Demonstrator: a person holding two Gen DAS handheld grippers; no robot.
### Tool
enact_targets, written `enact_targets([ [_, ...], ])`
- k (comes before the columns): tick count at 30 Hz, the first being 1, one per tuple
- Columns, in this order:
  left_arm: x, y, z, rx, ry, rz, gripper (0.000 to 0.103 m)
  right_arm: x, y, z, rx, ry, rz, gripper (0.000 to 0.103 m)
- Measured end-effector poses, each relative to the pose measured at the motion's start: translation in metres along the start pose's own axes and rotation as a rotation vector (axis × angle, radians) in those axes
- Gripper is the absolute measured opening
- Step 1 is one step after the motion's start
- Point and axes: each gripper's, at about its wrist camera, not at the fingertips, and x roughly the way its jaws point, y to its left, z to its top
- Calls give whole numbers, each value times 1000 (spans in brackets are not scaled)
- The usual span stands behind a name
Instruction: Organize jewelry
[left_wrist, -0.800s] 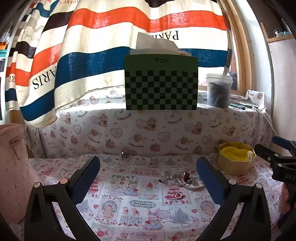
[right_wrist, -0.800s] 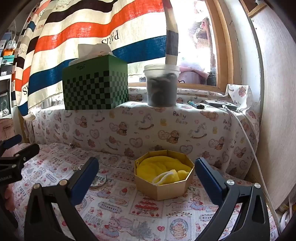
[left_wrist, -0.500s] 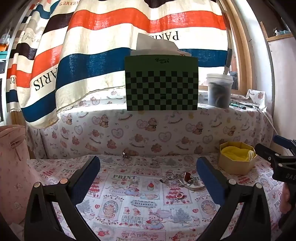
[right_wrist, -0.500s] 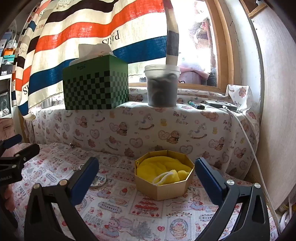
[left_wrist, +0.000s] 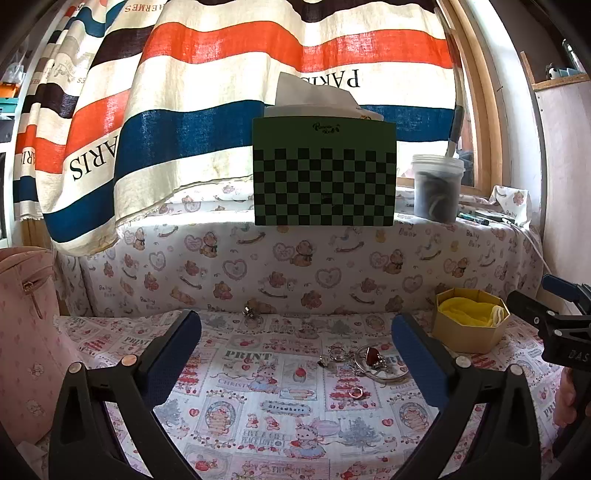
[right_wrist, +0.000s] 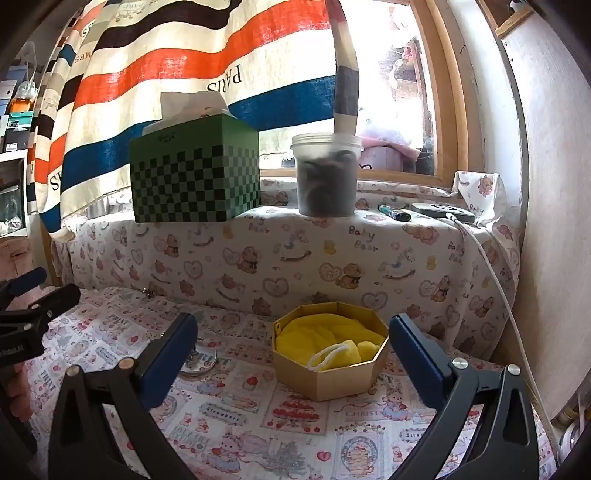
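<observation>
Well apart stand the jaws of the left gripper (left_wrist: 296, 341), nothing between them; just ahead, toward the right jaw, a pile of jewelry (left_wrist: 364, 363) lies on the printed cloth of the counter (left_wrist: 258, 413), with a small ring (left_wrist: 356, 393) nearer and a lone silver piece (left_wrist: 250, 311) farther off by the back drape. Equally wide stand the jaws of the right gripper (right_wrist: 293, 345), empty; between them, slightly beyond, sits the octagonal box (right_wrist: 330, 369) holding yellow cloth (right_wrist: 325, 339). Above on the ledge stands a checkered tissue box (right_wrist: 195, 177).
</observation>
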Motion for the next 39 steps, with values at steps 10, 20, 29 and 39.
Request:
enact_targets([
  [10,4,1,-1,-6,15,16,103,-2,-3,2,14,-11,-32,103],
  [20,7,0,-3,-2,23,27,103,-3,2,1,-1,-6,4,103],
  [29,7,5,-4,-23,29,58,103,-5,1,0,5,-13,-24,103],
  [39,4,4,-3,-19,18,64,103,-8,4,-1,-13,-8,-10,103],
])
